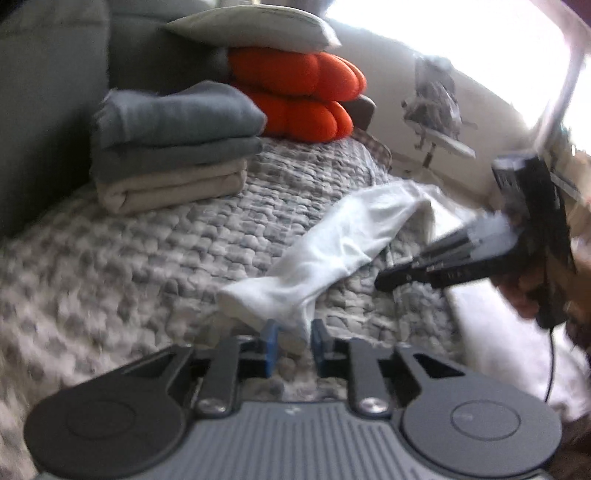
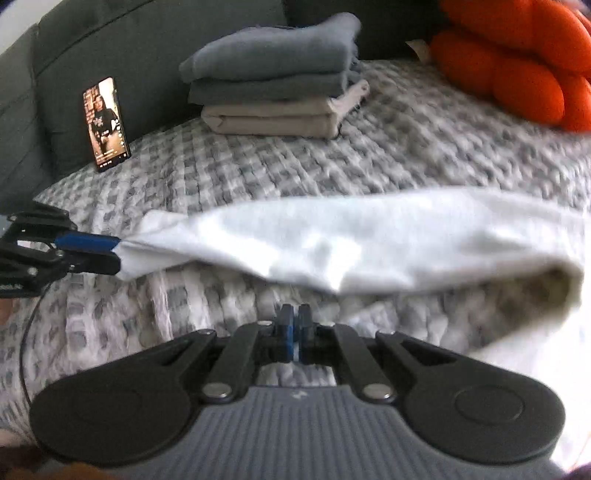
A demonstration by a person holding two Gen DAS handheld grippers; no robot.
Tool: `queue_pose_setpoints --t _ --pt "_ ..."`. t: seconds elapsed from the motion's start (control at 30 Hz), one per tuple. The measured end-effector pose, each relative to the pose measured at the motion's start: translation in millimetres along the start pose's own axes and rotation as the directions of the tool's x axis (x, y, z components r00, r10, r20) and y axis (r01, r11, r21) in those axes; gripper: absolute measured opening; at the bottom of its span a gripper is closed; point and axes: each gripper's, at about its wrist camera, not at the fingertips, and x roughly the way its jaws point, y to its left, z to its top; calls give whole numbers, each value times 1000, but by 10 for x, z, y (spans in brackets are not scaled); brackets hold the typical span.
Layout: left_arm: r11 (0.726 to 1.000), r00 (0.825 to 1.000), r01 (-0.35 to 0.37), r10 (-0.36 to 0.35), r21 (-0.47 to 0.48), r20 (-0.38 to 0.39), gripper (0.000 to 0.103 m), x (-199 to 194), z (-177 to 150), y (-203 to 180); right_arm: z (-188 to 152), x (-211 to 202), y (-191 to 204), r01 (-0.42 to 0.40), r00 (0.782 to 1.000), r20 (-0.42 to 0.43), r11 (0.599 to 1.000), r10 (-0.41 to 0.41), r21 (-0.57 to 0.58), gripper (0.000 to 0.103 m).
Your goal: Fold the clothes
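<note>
A white garment (image 1: 340,243) lies stretched in a long strip across the grey checked blanket (image 1: 147,258). Its near end sits between the blue pads (image 1: 271,347) of my left gripper (image 1: 295,341), whose jaws stand apart around the cloth without pinching it. The right wrist view shows the same gripper (image 2: 120,254) at the garment's (image 2: 351,240) pointed left corner. My right gripper (image 2: 294,325) is shut just in front of the garment's near edge, with no cloth seen in it. In the left wrist view it (image 1: 384,280) hovers beside the strip, carried by a hand (image 1: 532,295).
A stack of folded grey and beige clothes (image 1: 173,147) rests at the back against the dark sofa back (image 1: 44,92). Orange cushions (image 1: 303,96) and a pale pillow (image 1: 255,26) lie beside it. A lit phone (image 2: 106,123) leans on the sofa back.
</note>
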Motion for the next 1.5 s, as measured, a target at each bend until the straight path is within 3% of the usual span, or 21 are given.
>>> queue_pose_setpoints --t 0.07,0.13,0.23,0.33,0.53,0.63,0.7,0.77,0.8,0.83,0.97,1.07,1.23,1.4,1.5 --pt "997 1000 15 -14 -69 15 48 -69 -3 67 -12 -65 -13 -26 1000 9 999 26 27 6" --pt "987 999 38 -34 -157 28 49 -98 9 182 -19 -114 -7 -41 999 23 998 40 37 15" --pt "943 996 92 -81 -320 47 59 -94 41 391 -31 -187 21 -52 998 47 998 50 45 15" --pt "848 989 146 -138 -510 53 59 -14 33 610 -57 -230 10 -68 996 65 996 64 60 15" --pt "593 980 161 -191 -789 56 57 279 -136 938 -85 -261 -2 -64 996 71 996 59 69 15" --pt "516 979 154 -195 -842 59 53 398 -225 976 -99 -277 -6 -62 996 74 996 57 70 15" --pt "504 983 134 -176 -853 50 40 452 -249 939 -106 -285 -9 -60 996 75 996 55 71 15" --pt "521 989 109 -142 -847 41 21 472 -236 870 -110 -285 -20 -54 996 76 996 49 75 15" --pt "548 992 95 -119 -831 35 16 471 -207 823 -113 -287 -27 -51 996 77 996 45 77 15" --pt "583 995 77 -91 -809 28 4 464 -164 775 -117 -291 -36 -47 996 77 996 41 79 15" --pt "755 996 -32 76 -655 38 3 353 135 545 -129 -348 -98 -34 995 93 995 24 99 15" --pt "838 975 -100 190 -537 115 3 270 412 471 -131 -436 -183 -17 993 122 992 1 128 15" --pt "896 923 -177 294 -407 247 3 247 847 422 -119 -589 -367 28 981 183 980 -65 199 15" --pt "913 898 -192 312 -361 310 3 268 1134 364 -146 -716 -649 93 957 234 947 -170 307 16" --pt "912 888 -232 340 -338 309 3 303 1161 329 -169 -804 -853 104 939 265 918 -217 383 16"
